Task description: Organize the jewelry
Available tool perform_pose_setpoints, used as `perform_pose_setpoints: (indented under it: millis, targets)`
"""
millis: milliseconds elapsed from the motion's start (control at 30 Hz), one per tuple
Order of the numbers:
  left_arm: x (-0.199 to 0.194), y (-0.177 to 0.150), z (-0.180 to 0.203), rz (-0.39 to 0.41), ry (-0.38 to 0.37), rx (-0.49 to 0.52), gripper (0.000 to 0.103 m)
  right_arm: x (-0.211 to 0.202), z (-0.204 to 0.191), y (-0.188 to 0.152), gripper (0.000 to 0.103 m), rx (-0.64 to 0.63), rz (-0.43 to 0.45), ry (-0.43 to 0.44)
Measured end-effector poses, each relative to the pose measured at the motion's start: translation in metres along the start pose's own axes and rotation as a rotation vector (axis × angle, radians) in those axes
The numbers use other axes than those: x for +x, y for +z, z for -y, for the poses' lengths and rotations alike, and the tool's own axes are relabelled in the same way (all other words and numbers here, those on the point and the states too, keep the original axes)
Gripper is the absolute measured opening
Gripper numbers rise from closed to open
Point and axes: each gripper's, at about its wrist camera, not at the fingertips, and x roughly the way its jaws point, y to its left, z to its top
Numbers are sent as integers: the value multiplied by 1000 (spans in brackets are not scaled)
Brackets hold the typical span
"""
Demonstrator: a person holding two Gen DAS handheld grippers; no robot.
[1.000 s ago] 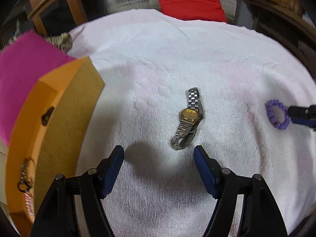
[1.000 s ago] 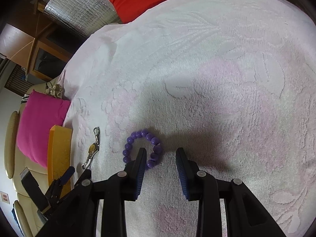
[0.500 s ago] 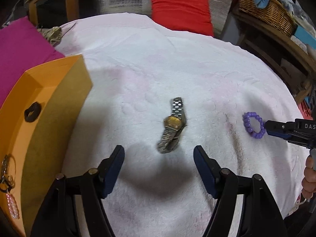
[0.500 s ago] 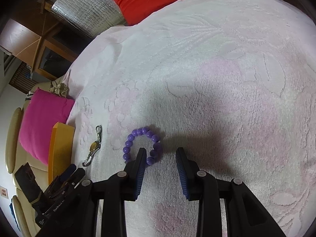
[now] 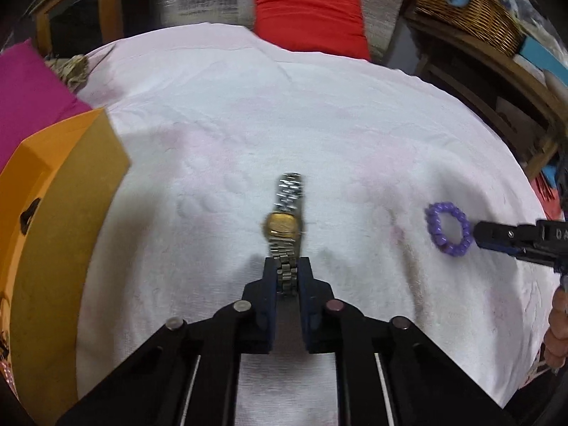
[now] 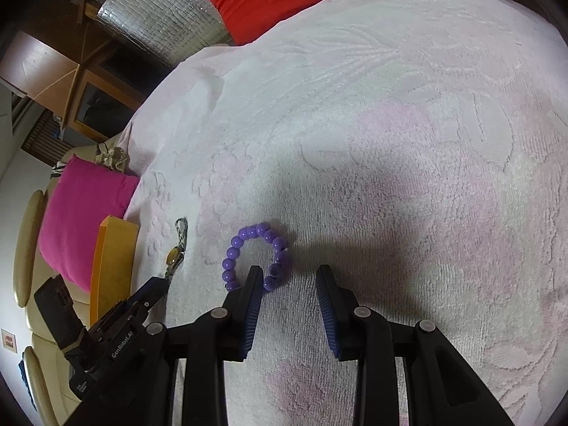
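Note:
A silver watch (image 5: 282, 225) with a gold face lies on the white towel (image 5: 319, 113). My left gripper (image 5: 287, 266) is closing, and its blue pads press on the near end of the watch's band. The watch (image 6: 174, 257) and left gripper (image 6: 159, 284) also show at the left of the right wrist view. A purple bead bracelet (image 6: 230, 252) lies flat further right. My right gripper (image 6: 289, 273) stands open over it. One finger tip rests inside the ring, and the ring's right-hand beads sit between the fingers, untouched by the pads. An open orange box (image 5: 71, 184) stands at the left.
A pink cushion (image 5: 25, 99) lies behind the orange box, which holds a black piece (image 5: 30, 213). Beyond the towel are a red cushion (image 5: 309, 14) and a wicker basket (image 5: 468, 10) on a wooden shelf. A person's hand (image 5: 557, 330) shows at the right edge.
My left gripper has come forward to the watch, and its jaws have gone from wide apart to closed on the band's near end. The right gripper and the bracelet have stayed put.

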Motion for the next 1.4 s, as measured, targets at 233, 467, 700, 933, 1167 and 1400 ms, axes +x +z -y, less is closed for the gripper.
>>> perform_pose_setpoints:
  millis: [233, 467, 700, 933, 1167, 1400]
  targets:
    - [-12, -5, 8, -18, -33, 5, 11, 1, -2, -1, 35, -18, 4, -7]
    - [-29, -28, 12, -68, -96, 59, 12, 2, -2, -1, 36, -15, 4, -8]
    - [-33, -34, 5, -80, -69, 78, 35, 5, -7, 0, 48, -17, 13, -2]
    - [-39, -31, 3, -52, -80, 59, 45, 7, -31, -6, 46, -92, 73, -131]
    - [-25, -21, 6, -50, -35, 15, 55, 14, -44, -7, 34, -170, 122, -260]
    - [-5, -12, 16, -50, -24, 2, 57, 16, -49, -11, 34, -208, 145, -304]
